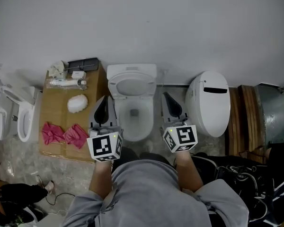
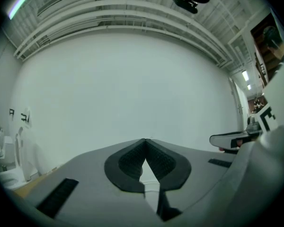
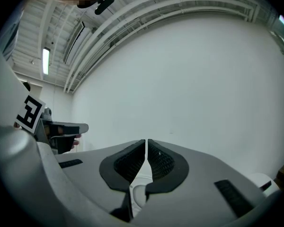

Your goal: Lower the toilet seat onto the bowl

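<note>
Toilet seat (image 1: 131, 86) looks raised, ahead between your claws. Left claw (image 1: 104, 100) and right claw (image 1: 166, 97) are pressed together, so nudging could slam it down.

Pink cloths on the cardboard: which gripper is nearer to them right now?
Left. The left gripper hovers just right of the pink cloths, beside the toilet bowl; the right gripper is across the bowl, farther away.

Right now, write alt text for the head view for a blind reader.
Seen from above, a white toilet bowl stands against the wall with its seat raised. The left claw and right claw, both shut and empty, hover at either side of it.
</note>
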